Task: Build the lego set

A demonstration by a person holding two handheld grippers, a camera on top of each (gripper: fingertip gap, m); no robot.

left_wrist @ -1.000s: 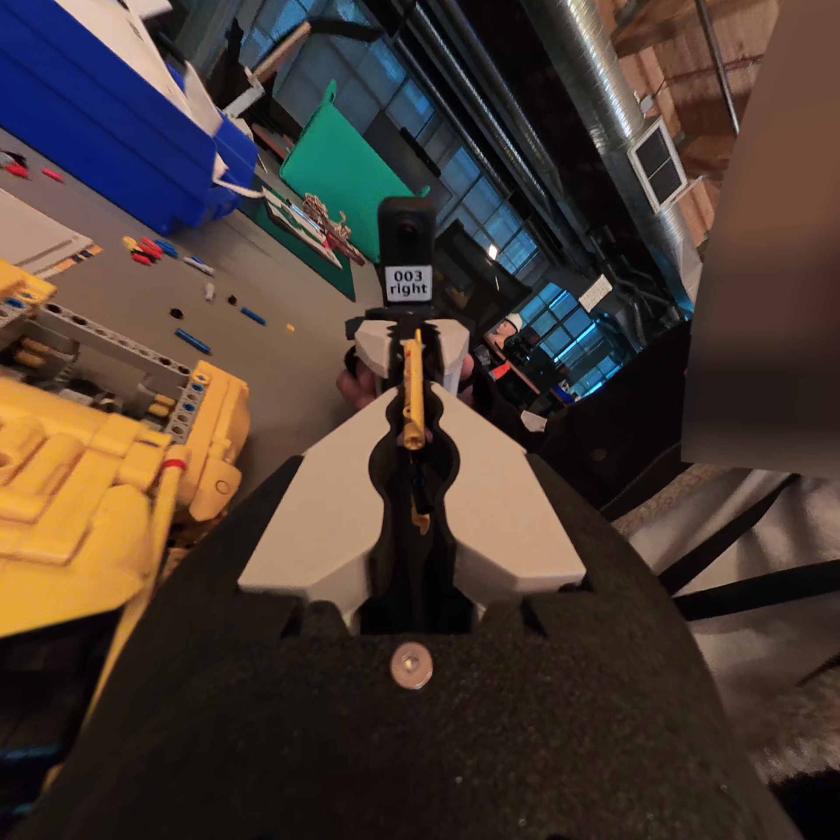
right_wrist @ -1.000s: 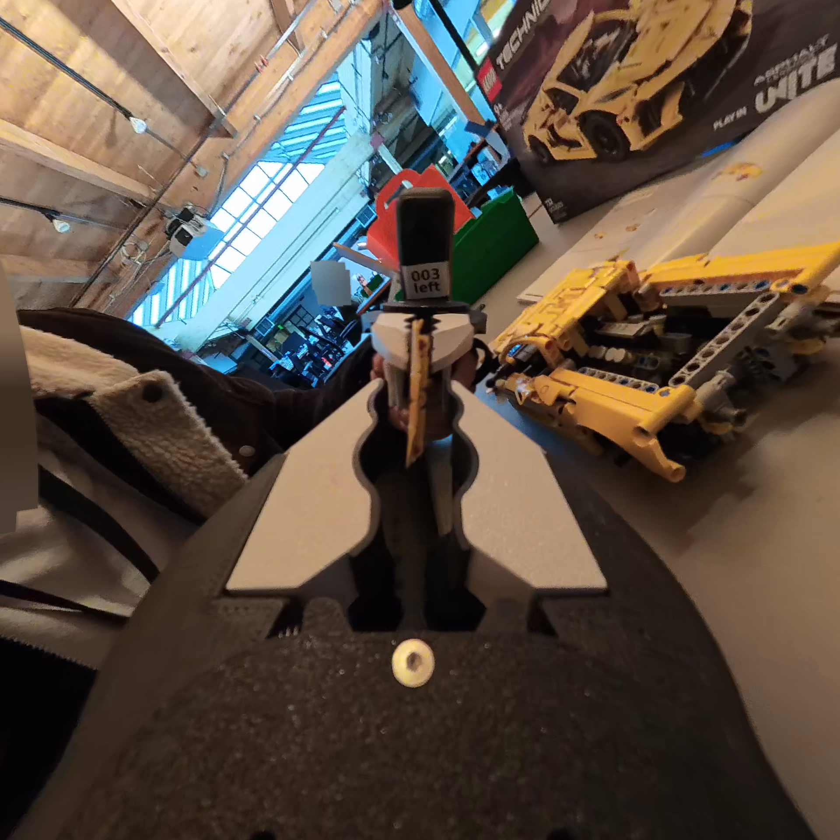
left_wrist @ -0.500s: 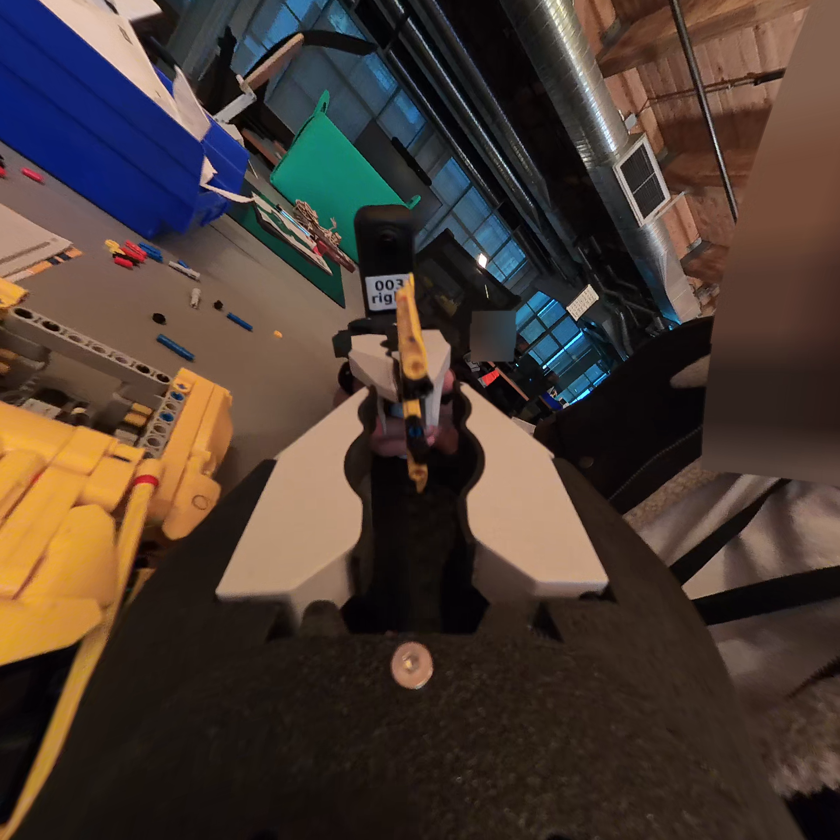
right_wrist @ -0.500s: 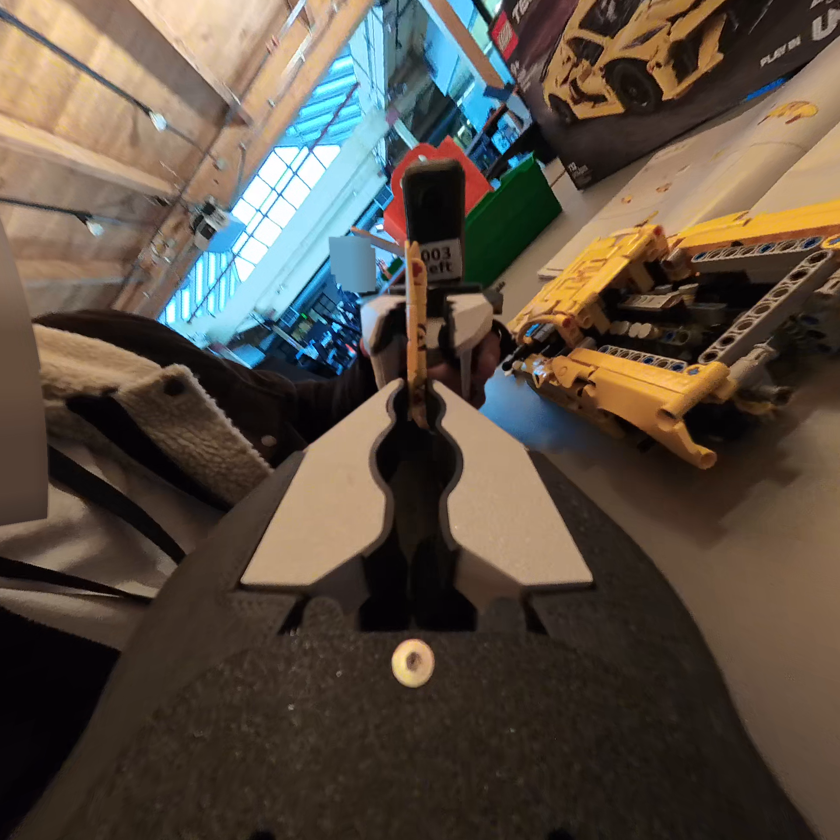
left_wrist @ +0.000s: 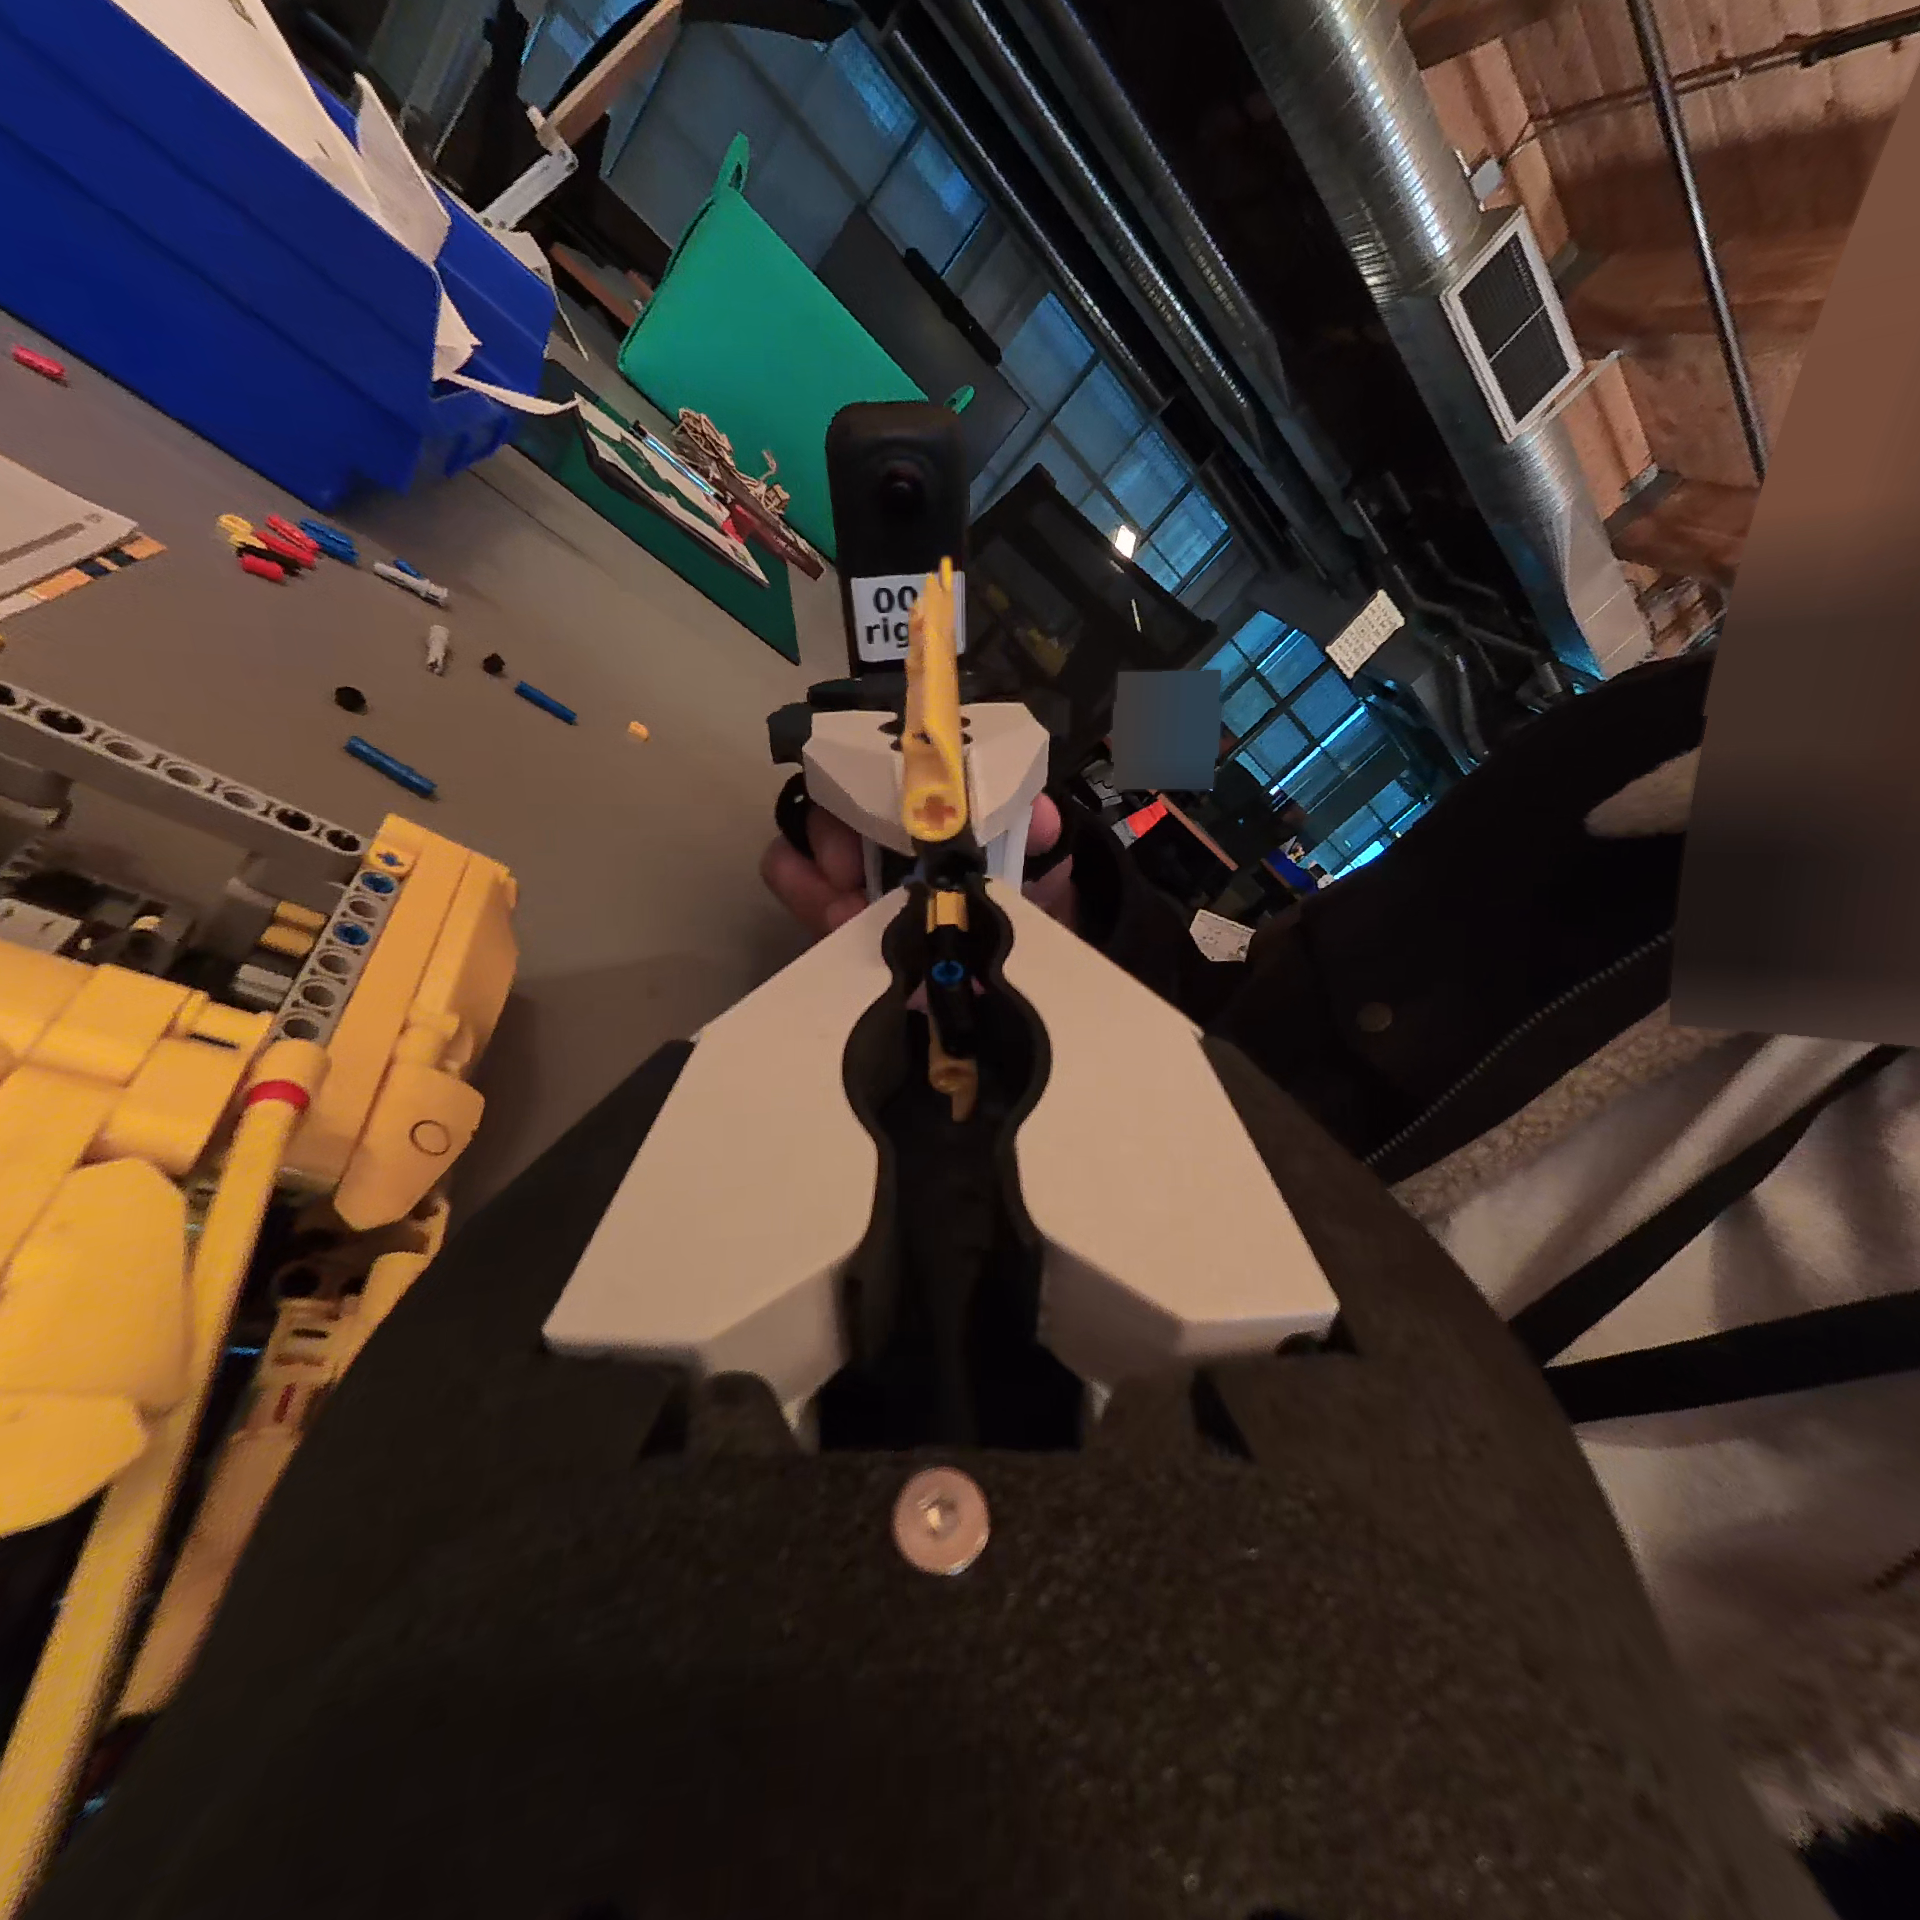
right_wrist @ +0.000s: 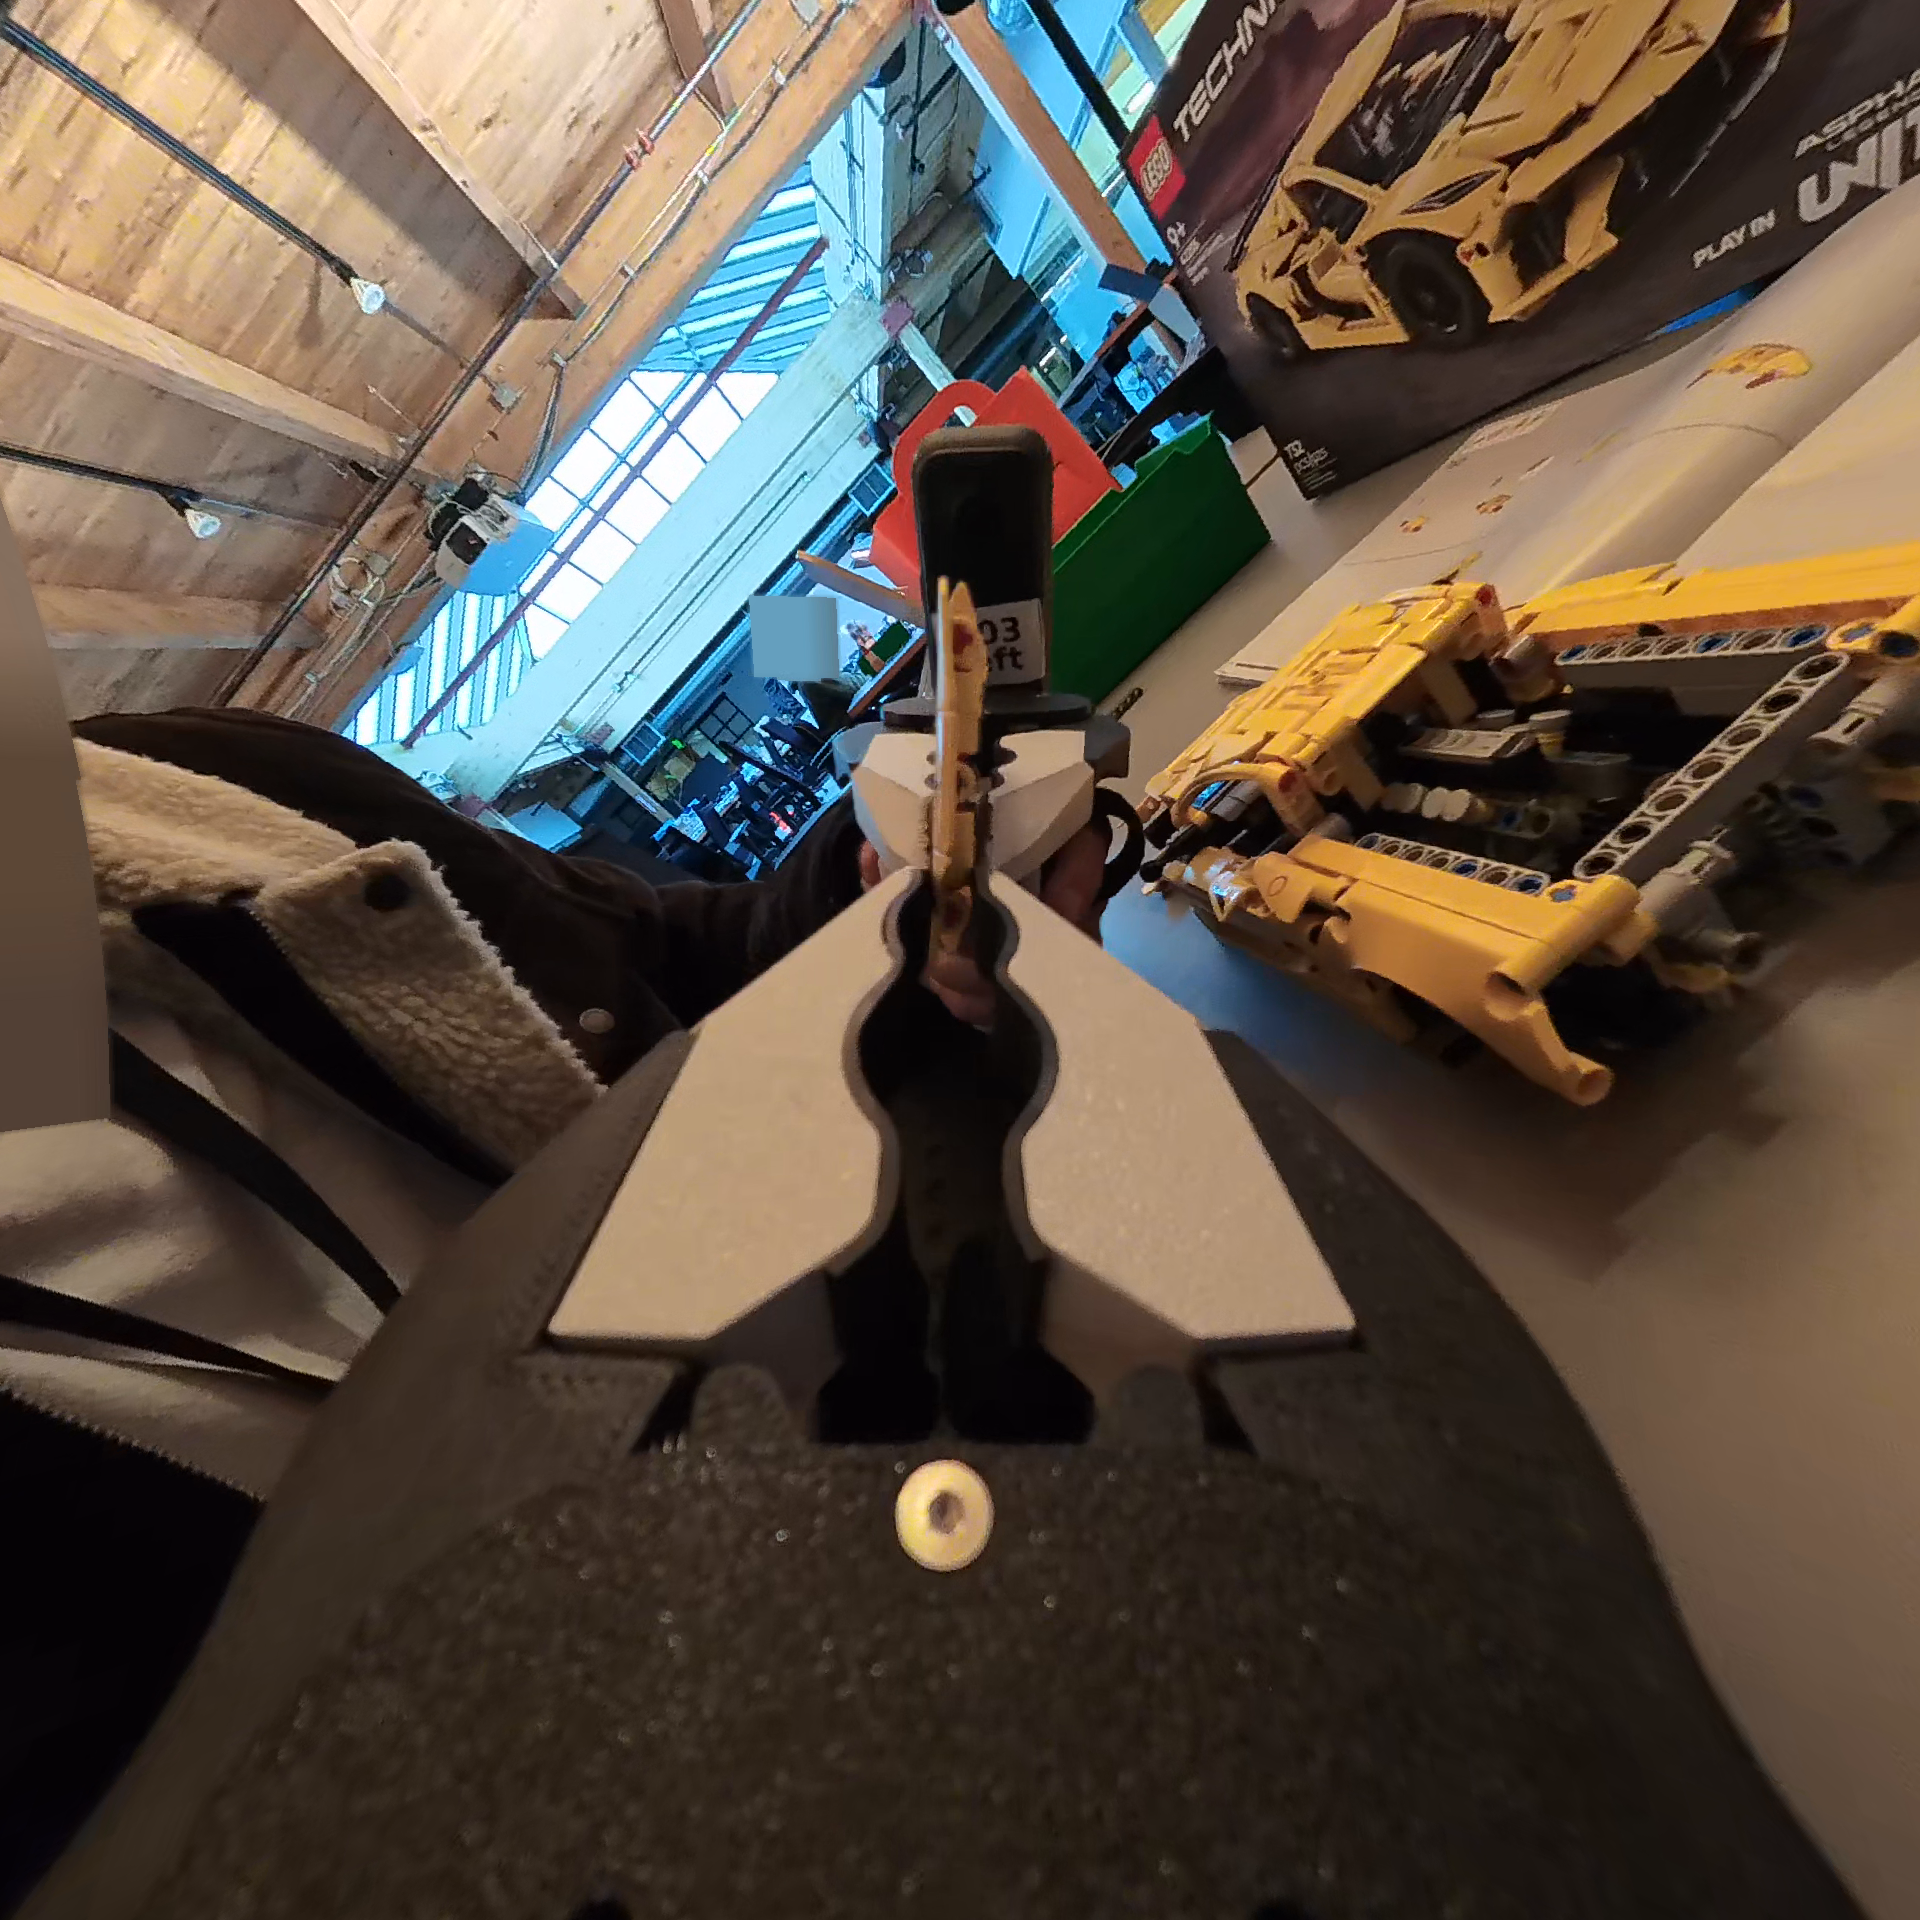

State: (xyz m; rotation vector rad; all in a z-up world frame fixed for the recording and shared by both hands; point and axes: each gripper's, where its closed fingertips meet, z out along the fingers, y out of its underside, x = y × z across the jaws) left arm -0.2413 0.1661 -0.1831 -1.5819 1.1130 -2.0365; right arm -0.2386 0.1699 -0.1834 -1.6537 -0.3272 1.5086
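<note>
My two grippers face each other above the table and share one thin yellow lego sub-assembly (left_wrist: 933, 727) with a black part and a blue pin. In the left wrist view my left gripper (left_wrist: 941, 906) is shut on its near end, which runs back between the jaws. Its far end stands between the fingers of the right gripper (left_wrist: 928, 774). In the right wrist view my right gripper (right_wrist: 951, 896) is shut on the same yellow piece (right_wrist: 954, 769). The piece reaches up in front of the left gripper (right_wrist: 971, 805).
The partly built yellow car (left_wrist: 208, 1091) (right_wrist: 1455, 894) lies on the grey table (right_wrist: 1558, 1299). Loose small pieces (left_wrist: 390, 767) lie near a blue bin (left_wrist: 208, 260). A green bin (right_wrist: 1153, 561), the set's box (right_wrist: 1507, 177) and a booklet (right_wrist: 1662, 468) stand behind the car. A person's jacket (right_wrist: 312, 935) is close. The grippers are tip to tip, or close to it.
The right gripper closed on the yellow piece. The left gripper opened half a second ago while the right held it, then closed on it again farther along.
</note>
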